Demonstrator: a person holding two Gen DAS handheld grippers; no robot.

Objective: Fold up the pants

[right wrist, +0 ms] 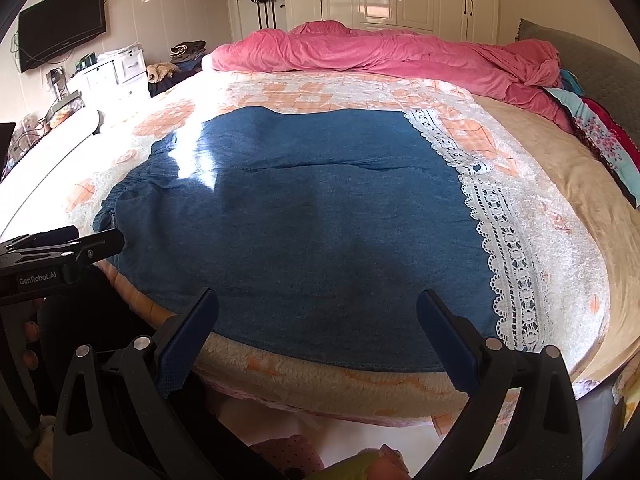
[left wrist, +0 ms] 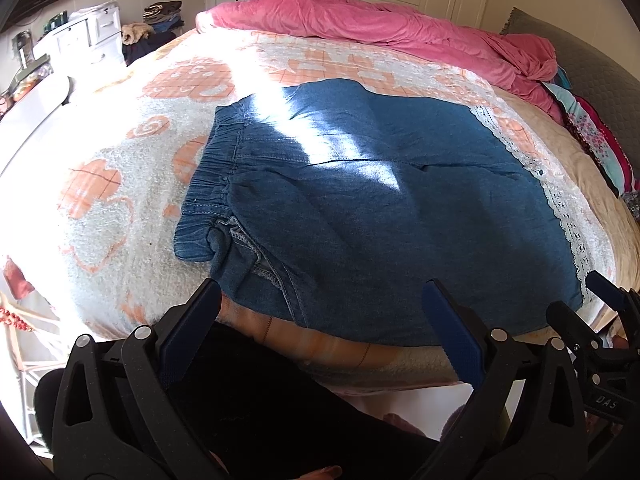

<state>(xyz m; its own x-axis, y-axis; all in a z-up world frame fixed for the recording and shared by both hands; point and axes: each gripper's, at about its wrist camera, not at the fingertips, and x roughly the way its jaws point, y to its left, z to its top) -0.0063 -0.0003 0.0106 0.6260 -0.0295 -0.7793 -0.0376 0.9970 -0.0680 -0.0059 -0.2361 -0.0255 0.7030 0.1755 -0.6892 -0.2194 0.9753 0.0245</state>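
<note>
Blue denim pants (left wrist: 360,208) lie flat on the bed, elastic waistband (left wrist: 208,184) to the left and white lace hem (left wrist: 560,208) to the right. They also show in the right wrist view (right wrist: 304,224) with the lace hem (right wrist: 504,248) at the right. My left gripper (left wrist: 320,292) is open and empty, hovering over the near edge of the pants by the waist end. My right gripper (right wrist: 318,300) is open and empty over the near edge further right. The left gripper also shows at the left of the right wrist view (right wrist: 80,246).
The bed has a white and orange patterned blanket (left wrist: 132,184). A crumpled pink duvet (left wrist: 380,20) lies along the far side. Pillows (left wrist: 600,140) and a grey headboard are at the right. White drawers (left wrist: 88,36), a TV (right wrist: 60,26) and wardrobes stand beyond.
</note>
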